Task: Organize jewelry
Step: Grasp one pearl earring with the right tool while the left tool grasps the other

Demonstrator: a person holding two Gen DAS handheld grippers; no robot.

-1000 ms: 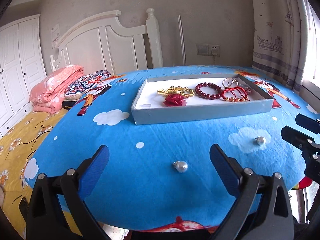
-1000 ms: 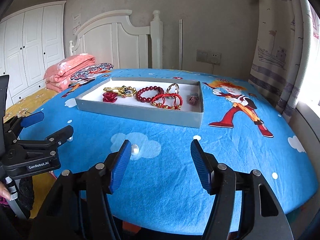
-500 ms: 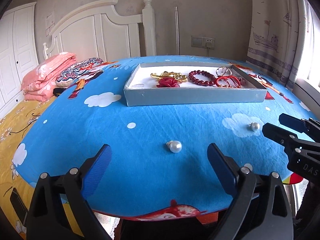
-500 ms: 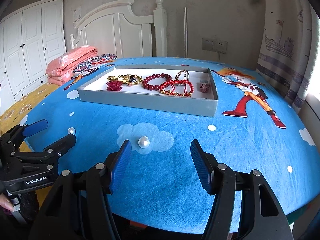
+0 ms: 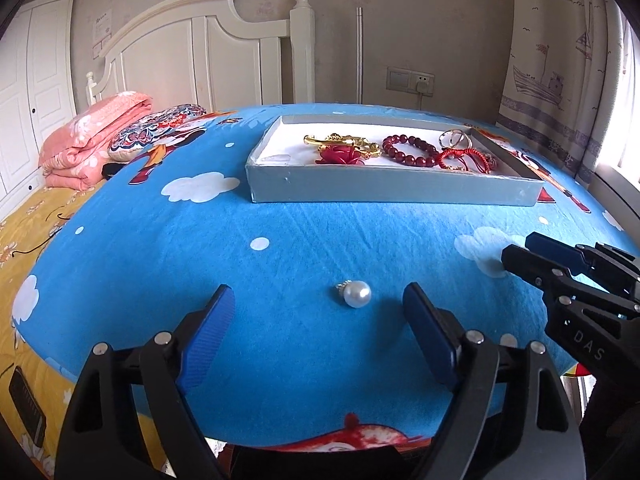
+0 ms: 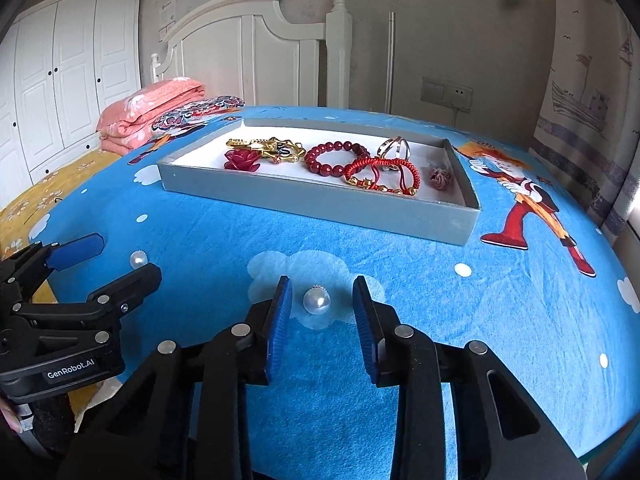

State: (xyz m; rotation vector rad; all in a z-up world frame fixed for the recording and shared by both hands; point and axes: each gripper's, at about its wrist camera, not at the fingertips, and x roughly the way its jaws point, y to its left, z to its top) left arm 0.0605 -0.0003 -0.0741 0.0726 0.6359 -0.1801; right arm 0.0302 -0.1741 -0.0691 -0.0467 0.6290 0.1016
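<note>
Bracketing pearl earring | right gripper parted | pearls: 2 | tray: 1

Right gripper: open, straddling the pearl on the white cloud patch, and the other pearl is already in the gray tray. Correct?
One error: the other pearl is not in the gray tray. The right wrist view shows it lying on the blue cloth by the left gripper. The rest holds: the right gripper is open, its fingers either side of the pearl on the cloud patch.
</note>
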